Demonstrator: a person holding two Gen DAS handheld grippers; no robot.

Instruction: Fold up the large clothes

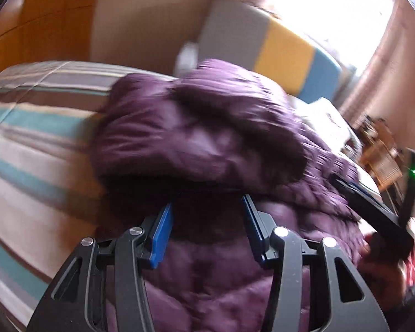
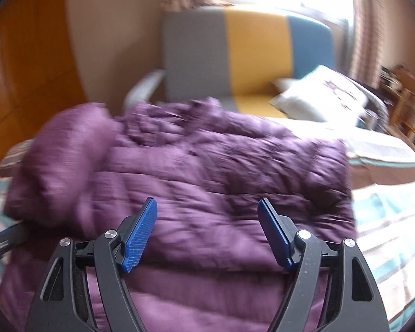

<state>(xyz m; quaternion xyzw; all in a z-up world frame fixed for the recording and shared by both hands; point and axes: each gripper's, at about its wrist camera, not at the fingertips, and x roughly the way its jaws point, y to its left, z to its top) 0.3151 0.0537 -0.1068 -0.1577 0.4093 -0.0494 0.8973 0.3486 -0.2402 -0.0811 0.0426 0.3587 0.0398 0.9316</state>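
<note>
A purple quilted puffer jacket (image 1: 196, 138) lies on a striped bed; it also fills the middle of the right wrist view (image 2: 207, 166). A bunched part is folded over on its left side. My left gripper (image 1: 207, 204) is open, its blue pads wide apart, with the tips under the edge of the folded-over part; nothing is clamped. My right gripper (image 2: 207, 207) is open and empty, hovering over the jacket's lower body. The right gripper also shows at the right edge of the left wrist view (image 1: 373, 207). Both views are motion-blurred.
The bed (image 1: 27, 138) has brown, teal and cream stripes. A grey, yellow and blue armchair (image 2: 249, 55) stands behind the bed below a bright window. A white pillow (image 2: 323, 94) lies at the far right. A wooden wardrobe (image 2: 27, 69) is at left, wooden furniture (image 2: 409, 116) at right.
</note>
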